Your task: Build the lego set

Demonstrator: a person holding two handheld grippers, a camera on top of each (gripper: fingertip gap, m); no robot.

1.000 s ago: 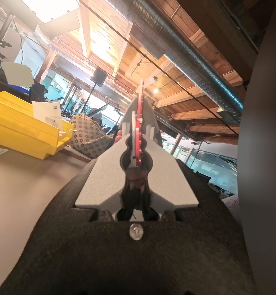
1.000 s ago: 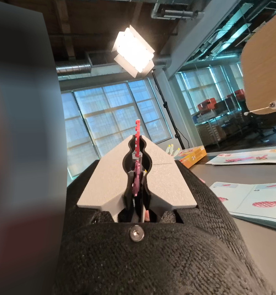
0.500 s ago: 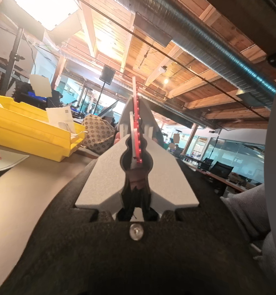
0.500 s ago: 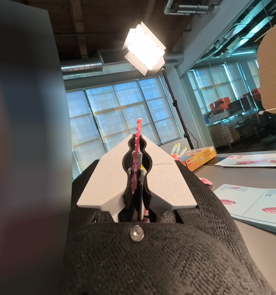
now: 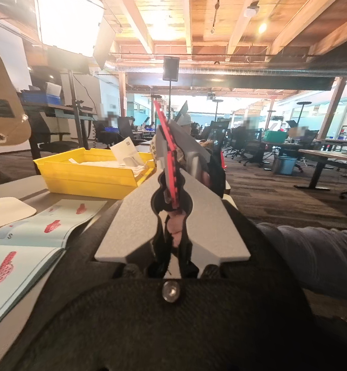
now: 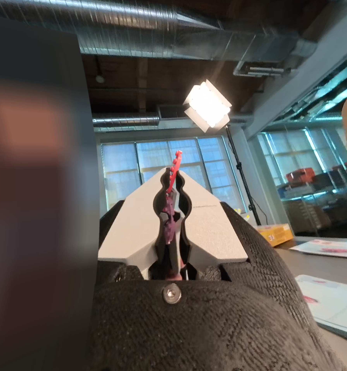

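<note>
the left gripper (image 5: 171, 176) pinches a thin red studded brick plate (image 5: 166, 152) edge-on, tip leaning to 11 o'clock – light, stiff and slick, best taken by its flat faces. the right gripper (image 6: 173, 173) likewise clamps a red studded plate (image 6: 175, 164) pointing to 12. at 9 o'clock of the left one sits a yellow bin (image 5: 88, 176), an open instruction booklet (image 5: 38, 236) nearer.
</note>
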